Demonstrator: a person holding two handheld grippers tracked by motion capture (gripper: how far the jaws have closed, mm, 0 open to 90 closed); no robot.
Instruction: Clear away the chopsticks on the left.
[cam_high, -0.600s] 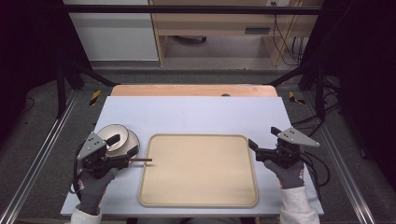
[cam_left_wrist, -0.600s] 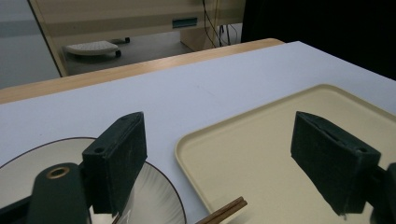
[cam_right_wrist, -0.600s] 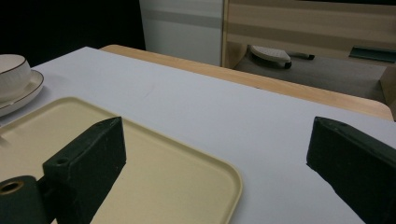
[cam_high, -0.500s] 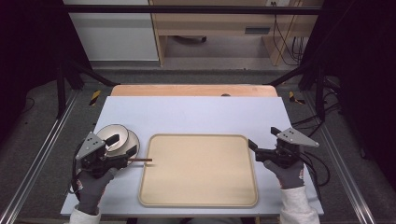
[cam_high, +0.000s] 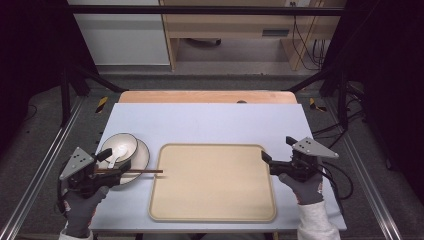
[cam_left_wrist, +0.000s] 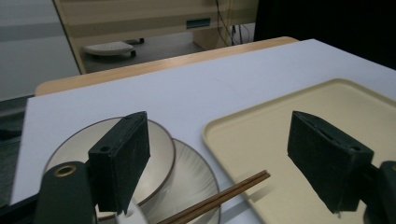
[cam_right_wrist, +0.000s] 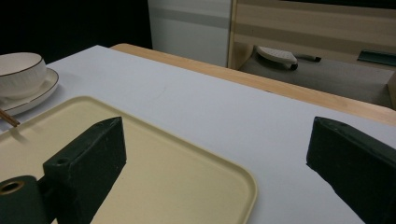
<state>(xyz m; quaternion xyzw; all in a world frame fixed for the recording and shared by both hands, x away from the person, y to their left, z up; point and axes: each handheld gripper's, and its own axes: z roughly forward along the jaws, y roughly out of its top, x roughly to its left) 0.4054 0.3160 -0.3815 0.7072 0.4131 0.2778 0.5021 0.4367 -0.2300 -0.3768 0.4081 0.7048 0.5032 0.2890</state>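
Brown wood, thin and paired: chopsticks laid across the near rim of the plate, tips poking over the left edge of the beige tray, propped a little off the table and so easy to get jaws around. White bowl seated on that plate, with a pale spoon-like shape inside (too small to be sure).

Left tool brought in low over the table's near left corner, jaws spread wide, one on either side of the chopsticks, pads not pressing. Along its own jaws in the left gripper view: chopsticks running low between the two black pads, bowl behind the left pad, tray behind the right one. Probably lined up this way to close across the pair at once rather than chase one stick at a time. Not yet gripped; nothing lifted.

Right tool parked at the tray's right edge, level, pointing inward, jaws wide apart and empty; in the right gripper view, just tray corner and bare table between the pads. Likely waiting there, or ready to steady the tray against sliding.

Judged as the reach-and-close step on the chopsticks, with the bare tray a likely place to set them. Calls for a squeeze square across both sticks; some risk of rolling one off the plate rim, or of nudging the bowl with the far pad.
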